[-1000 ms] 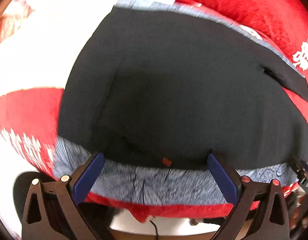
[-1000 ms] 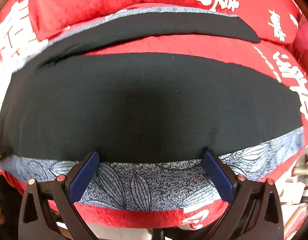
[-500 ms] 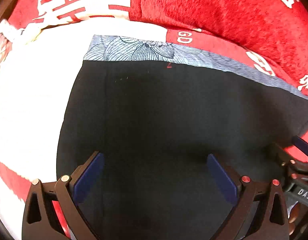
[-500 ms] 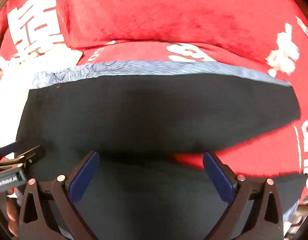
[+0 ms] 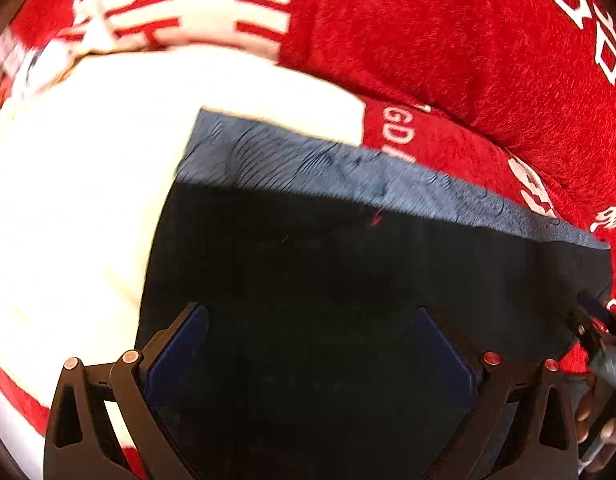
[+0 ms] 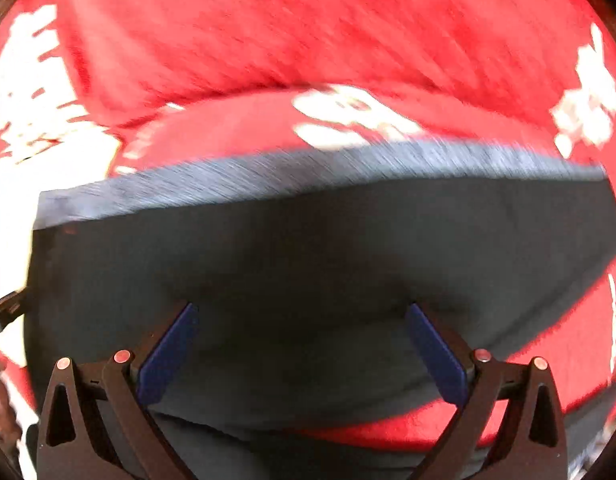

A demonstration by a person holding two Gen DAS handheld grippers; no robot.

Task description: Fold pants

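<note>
Both tools — left (image 5: 311, 344), right (image 6: 302, 340) — stay spread; pants (image 5: 347, 280) waistband has drifted closer.

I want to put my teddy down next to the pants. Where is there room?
The white patch of the blanket, left of the black pants, is bare. So is the red strip between the pants' grey band and the red cushion. The middle is crowded: pants fill it.

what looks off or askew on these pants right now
Nothing damaged or spilled. The black pants lie folded on the red blanket, grey patterned waistband along the far edge. Both views are motion-blurred, so fine wrinkles are hard to judge.
</note>
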